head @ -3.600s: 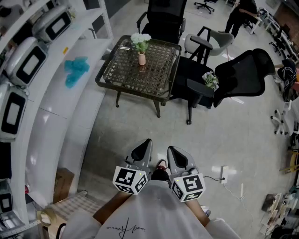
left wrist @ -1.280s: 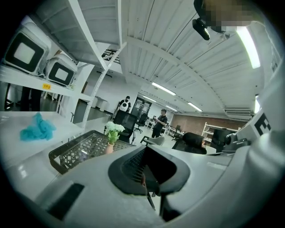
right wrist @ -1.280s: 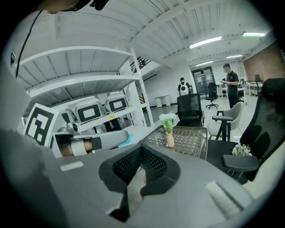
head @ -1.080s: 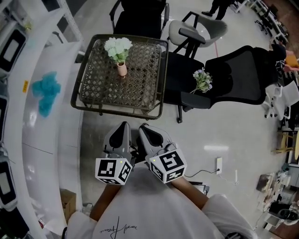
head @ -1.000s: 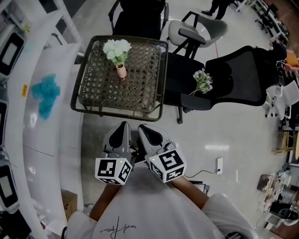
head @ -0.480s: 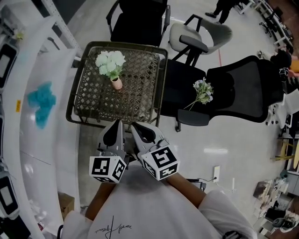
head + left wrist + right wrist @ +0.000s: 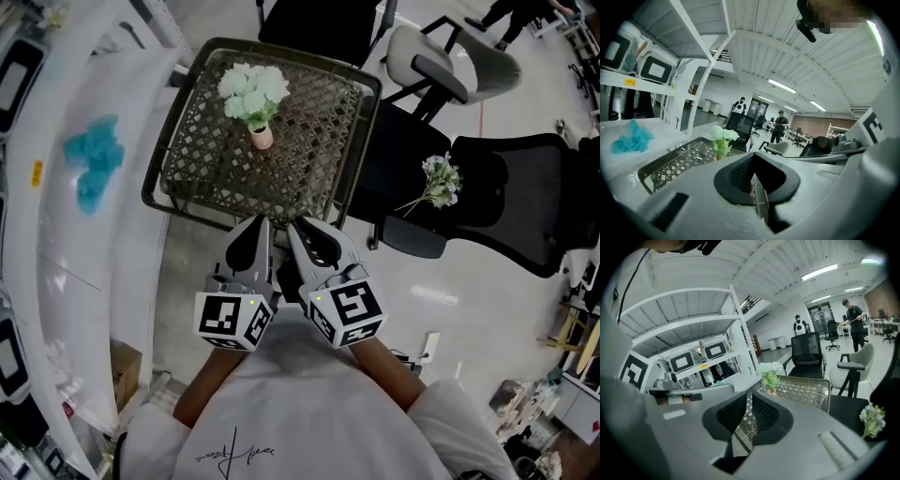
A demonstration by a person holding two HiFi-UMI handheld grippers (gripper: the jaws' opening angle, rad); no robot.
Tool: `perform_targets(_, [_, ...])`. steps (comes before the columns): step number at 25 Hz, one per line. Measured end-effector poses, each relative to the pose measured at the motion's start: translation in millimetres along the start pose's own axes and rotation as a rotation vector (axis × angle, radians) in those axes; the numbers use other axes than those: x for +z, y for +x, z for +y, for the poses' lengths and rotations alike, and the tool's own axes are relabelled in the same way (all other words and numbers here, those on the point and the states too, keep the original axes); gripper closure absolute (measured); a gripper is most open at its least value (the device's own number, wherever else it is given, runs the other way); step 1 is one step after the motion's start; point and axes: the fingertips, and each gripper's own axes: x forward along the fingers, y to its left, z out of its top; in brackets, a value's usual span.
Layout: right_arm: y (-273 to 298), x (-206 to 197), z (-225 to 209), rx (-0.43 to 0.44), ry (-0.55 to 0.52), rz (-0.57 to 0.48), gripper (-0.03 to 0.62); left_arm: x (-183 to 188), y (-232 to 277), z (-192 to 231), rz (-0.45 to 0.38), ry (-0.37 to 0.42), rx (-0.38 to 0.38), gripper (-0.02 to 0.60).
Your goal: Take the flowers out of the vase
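White flowers (image 7: 253, 91) stand upright in a small pink vase (image 7: 262, 138) on a wicker-topped metal table (image 7: 309, 178). Both grippers are held side by side at the table's near edge, well short of the vase. My left gripper (image 7: 255, 230) is shut and empty. The jaws of my right gripper (image 7: 305, 234) are opening, with a narrow gap and nothing between them. In the left gripper view the flowers (image 7: 723, 136) rise beyond the left gripper (image 7: 752, 161). The right gripper view shows the flowers (image 7: 769, 369) straight ahead, past the right gripper (image 7: 749, 401).
A second small bunch of flowers (image 7: 438, 183) lies on a black office chair (image 7: 506, 187) right of the table. A grey chair (image 7: 450, 66) stands behind. A white counter with a blue cloth (image 7: 94, 155) runs along the left. People stand far off in the room.
Both grippers have come forward together, from the open floor up to the table's near edge. The vase and flowers stay in place on the table.
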Motion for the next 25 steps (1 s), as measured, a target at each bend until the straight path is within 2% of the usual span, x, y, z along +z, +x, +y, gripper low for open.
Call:
perform_targets(13, [62,4,2,-0.006,-0.011,0.014,0.530,7,24,48,0.015,-0.023,0.012,0.577])
perform_targets(19, [87,2,-5,-0.010,0.005,0.033,0.517,7,40,61,0.049,0.029,0.001,0.577])
perform_targets(25, [104,0,-14,-0.017,-0.002,0.046,0.489,4,53,72,0.073,-0.013,-0.002,0.577])
